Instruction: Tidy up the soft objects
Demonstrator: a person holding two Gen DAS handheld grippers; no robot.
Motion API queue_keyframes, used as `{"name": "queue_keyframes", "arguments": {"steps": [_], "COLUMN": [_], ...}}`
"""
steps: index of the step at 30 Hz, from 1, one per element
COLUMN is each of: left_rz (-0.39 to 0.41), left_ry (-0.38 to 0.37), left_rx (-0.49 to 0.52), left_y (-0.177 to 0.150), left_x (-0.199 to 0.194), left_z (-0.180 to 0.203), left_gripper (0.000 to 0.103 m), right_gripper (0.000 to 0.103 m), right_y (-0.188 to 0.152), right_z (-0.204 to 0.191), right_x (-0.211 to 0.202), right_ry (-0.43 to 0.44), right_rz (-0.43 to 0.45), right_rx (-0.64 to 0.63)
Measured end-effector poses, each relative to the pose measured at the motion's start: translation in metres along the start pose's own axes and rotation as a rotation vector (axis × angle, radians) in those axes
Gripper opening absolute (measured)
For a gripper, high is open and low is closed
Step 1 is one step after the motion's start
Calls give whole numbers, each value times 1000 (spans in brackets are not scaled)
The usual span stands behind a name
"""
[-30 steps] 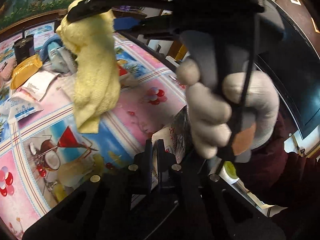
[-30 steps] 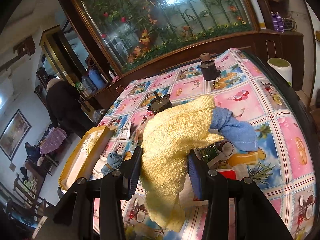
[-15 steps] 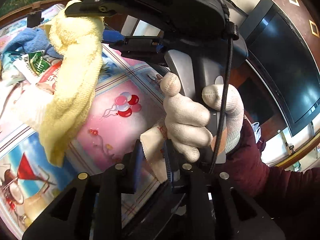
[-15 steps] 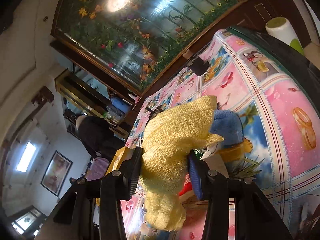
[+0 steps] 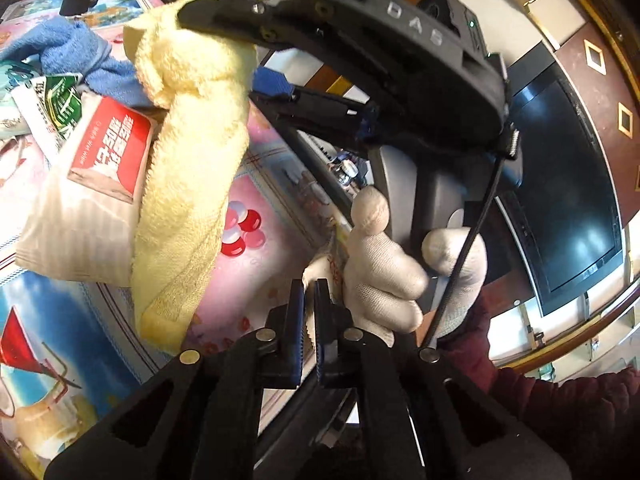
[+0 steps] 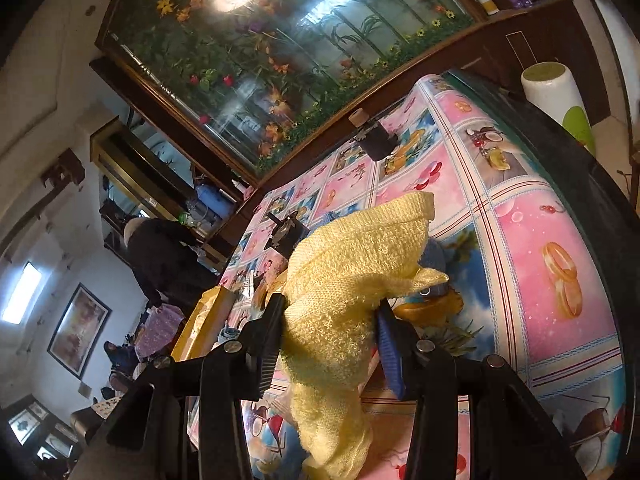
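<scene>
A yellow towel (image 6: 352, 280) hangs bunched from my right gripper (image 6: 330, 336), which is shut on it above the table. The left wrist view shows the same towel (image 5: 188, 168) dangling from the right gripper (image 5: 218, 50), whose handle a gloved hand (image 5: 384, 276) holds. A blue towel (image 5: 68, 52) lies crumpled on the table behind it, mostly hidden in the right wrist view (image 6: 434, 250). My left gripper (image 5: 309, 320) is shut on the serrated edge of a thin cream packet (image 5: 322, 268), right beside the gloved hand.
A wipes pack with a red label (image 5: 100, 160) and a green packet (image 5: 60, 100) lie beside the yellow towel on the patterned tablecloth (image 6: 540, 240). Two black objects (image 6: 374, 140) stand farther back. A yellow box (image 6: 204, 320) sits left, a white vase (image 6: 556, 100) beyond the table edge.
The right gripper has tilted upward with the yellow towel and come closer to the left camera. The left jaws have narrowed onto the cream packet's edge.
</scene>
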State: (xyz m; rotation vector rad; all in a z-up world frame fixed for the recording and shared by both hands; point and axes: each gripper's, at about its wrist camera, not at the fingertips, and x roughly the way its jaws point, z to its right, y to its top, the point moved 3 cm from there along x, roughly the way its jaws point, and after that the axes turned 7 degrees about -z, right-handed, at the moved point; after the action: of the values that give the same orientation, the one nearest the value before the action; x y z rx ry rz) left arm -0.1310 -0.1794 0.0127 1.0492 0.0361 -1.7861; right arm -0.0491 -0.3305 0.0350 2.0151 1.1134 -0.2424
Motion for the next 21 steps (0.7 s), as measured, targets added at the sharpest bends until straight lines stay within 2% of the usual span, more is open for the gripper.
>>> {"name": "queue_keyframes", "arguments": {"steps": [4,8,10,13,15,16,18,19,20,21], "left_rz": [86,202,270,343,360,359,333,309,294,296], "left_ry": [-14,19,54,120,166,195,254,288,318,333], "left_rx": [-11,-45,-65,-109,-119,-118,-99,-84,-75,-73], "left_y": [0,-13,-22,-38,-47,-45,-49,-49,-49,-44], "left_x": [-40,-92,-123,-143,-154,-147,-142,-135,-136,-134], "left_z": [-11,-33,-48,-62,-70,-64,-64,-64,-62,-68], "left_gripper": [1,1,1,1,1,3,19,41,57,59], "right_gripper": [45,45,45,45,45,45,45,45,45,45], "right_y": [-3,-3,-2,-4,-4,-4,-4,-4,-4,-4], "right_z": [-16,-43,-60,-89,-103,-109,-115,-116,-116,-115], "right_x": [-3,-2,3,14,19,21,21,18,14,9], "right_ry": [-17,-34,-36,-33,-24,-30,-45,-50,-61,-73], "right_rz": [-3,-17,-32,-46,-50,-51,-46,-42,-36,-29], "right_rx": [-24,-78,-114,-166,-182,-187,-188,-187,-186,-187]}}
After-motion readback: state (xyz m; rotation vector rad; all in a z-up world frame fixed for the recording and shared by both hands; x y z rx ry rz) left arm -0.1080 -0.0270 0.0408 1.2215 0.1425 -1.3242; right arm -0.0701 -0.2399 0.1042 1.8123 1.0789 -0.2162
